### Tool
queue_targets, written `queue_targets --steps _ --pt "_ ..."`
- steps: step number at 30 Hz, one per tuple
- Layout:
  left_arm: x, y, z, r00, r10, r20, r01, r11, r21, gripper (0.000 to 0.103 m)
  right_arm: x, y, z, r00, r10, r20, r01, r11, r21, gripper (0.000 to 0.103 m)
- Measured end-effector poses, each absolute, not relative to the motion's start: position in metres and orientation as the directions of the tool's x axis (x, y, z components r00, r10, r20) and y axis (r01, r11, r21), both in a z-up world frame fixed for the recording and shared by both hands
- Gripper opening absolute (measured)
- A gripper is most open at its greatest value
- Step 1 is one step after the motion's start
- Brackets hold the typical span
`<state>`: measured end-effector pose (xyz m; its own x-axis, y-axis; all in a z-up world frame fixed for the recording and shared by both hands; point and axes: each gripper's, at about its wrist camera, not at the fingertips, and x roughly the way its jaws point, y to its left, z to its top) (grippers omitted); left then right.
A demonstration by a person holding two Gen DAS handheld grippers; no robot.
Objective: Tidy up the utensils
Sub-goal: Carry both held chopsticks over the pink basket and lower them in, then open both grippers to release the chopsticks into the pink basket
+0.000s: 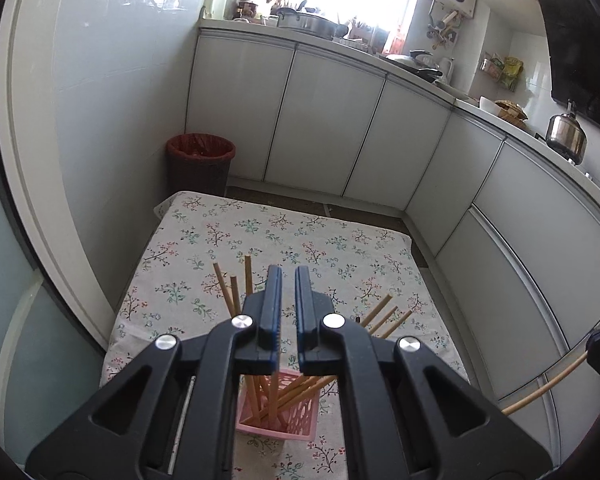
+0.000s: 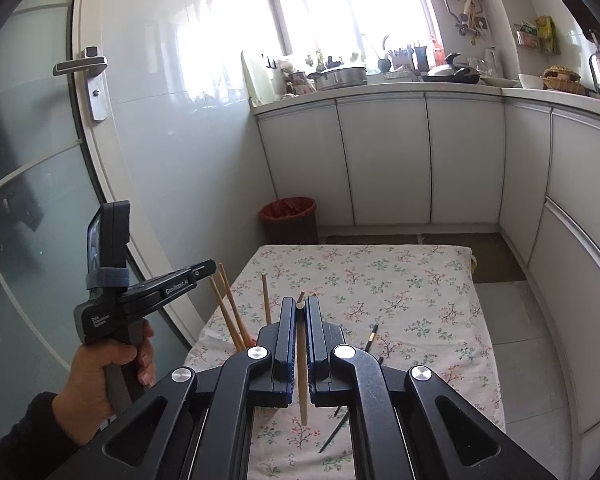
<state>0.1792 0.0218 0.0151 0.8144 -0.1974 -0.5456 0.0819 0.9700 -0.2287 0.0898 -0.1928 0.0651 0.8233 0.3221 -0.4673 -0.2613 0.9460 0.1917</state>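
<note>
A pink slotted basket [image 1: 278,412] stands on the floral tablecloth [image 1: 300,240] and holds several wooden chopsticks [image 1: 247,280] that lean out left and right. My left gripper [image 1: 288,276] hovers just above the basket with its jaws nearly closed and nothing between them. My right gripper [image 2: 300,304] is shut on one wooden chopstick [image 2: 302,376], held upright above the cloth; this chopstick also shows at the right edge of the left wrist view [image 1: 544,388]. A dark chopstick [image 2: 370,338] lies on the cloth past the right gripper. The left gripper [image 2: 206,268] also appears in the right wrist view.
A dark bin with a red liner [image 1: 200,164] stands beyond the table's far left corner. White cabinets [image 1: 320,120] run along the back and right, with a cluttered counter [image 1: 400,60] above. A glass door with a handle [image 2: 82,66] is on the left.
</note>
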Motion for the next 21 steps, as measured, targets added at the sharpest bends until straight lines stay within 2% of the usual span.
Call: queue_targets --steps 1,3,5,12,17,21 --pt "0.179 0.022 0.016 0.816 -0.19 -0.546 0.079 0.972 -0.221 0.016 0.09 -0.193 0.066 0.823 0.323 -0.467 -0.261 0.946 0.193 0.004" --pt "0.173 0.024 0.02 0.823 -0.183 -0.538 0.077 0.974 -0.214 0.033 0.09 -0.191 0.068 0.824 0.328 -0.462 -0.266 0.944 0.196 0.004" --pt "0.166 0.026 0.021 0.828 -0.165 -0.536 0.063 0.977 -0.202 0.042 0.089 -0.189 0.071 0.826 0.333 -0.455 -0.272 0.942 0.197 0.004" --pt "0.137 0.037 0.019 0.811 -0.094 -0.578 0.002 0.988 -0.157 0.066 0.088 -0.185 0.088 0.839 0.355 -0.413 -0.281 0.932 0.23 0.004" --pt "0.121 0.046 0.008 0.764 -0.077 -0.641 -0.046 0.984 -0.173 0.071 0.095 -0.173 0.099 0.848 0.381 -0.369 -0.305 0.919 0.249 0.004" --pt "0.113 0.053 -0.002 0.74 -0.086 -0.668 -0.063 0.979 -0.195 0.072 0.111 -0.161 0.096 0.844 0.389 -0.369 -0.303 0.914 0.271 0.004"
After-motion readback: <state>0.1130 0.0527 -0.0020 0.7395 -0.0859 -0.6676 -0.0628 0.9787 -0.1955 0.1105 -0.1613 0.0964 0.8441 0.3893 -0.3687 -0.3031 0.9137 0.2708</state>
